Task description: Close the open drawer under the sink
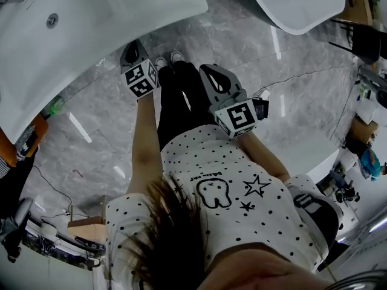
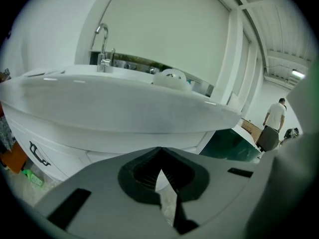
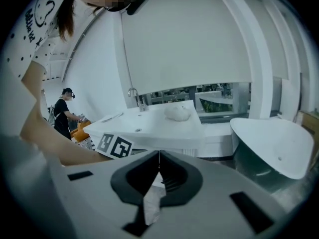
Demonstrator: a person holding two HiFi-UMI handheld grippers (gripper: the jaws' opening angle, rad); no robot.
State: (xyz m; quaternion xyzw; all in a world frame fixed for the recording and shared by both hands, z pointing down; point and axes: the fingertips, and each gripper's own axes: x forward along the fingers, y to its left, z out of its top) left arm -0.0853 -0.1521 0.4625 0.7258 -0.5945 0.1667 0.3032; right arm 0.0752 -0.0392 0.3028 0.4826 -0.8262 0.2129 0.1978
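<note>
Left claw (image 2: pixel 160 151) and right claw (image 3: pixel 159 154) both clenched empty, facing the sink (image 2: pixel 114 108), whose rim hides most of the cabinet (image 2: pixel 56 153) below.

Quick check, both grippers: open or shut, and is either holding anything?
Left gripper: jaws shut, nothing held.
Right gripper: jaws shut, nothing held.

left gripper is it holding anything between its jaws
No, the left gripper has its jaws shut together with nothing between them.
</note>
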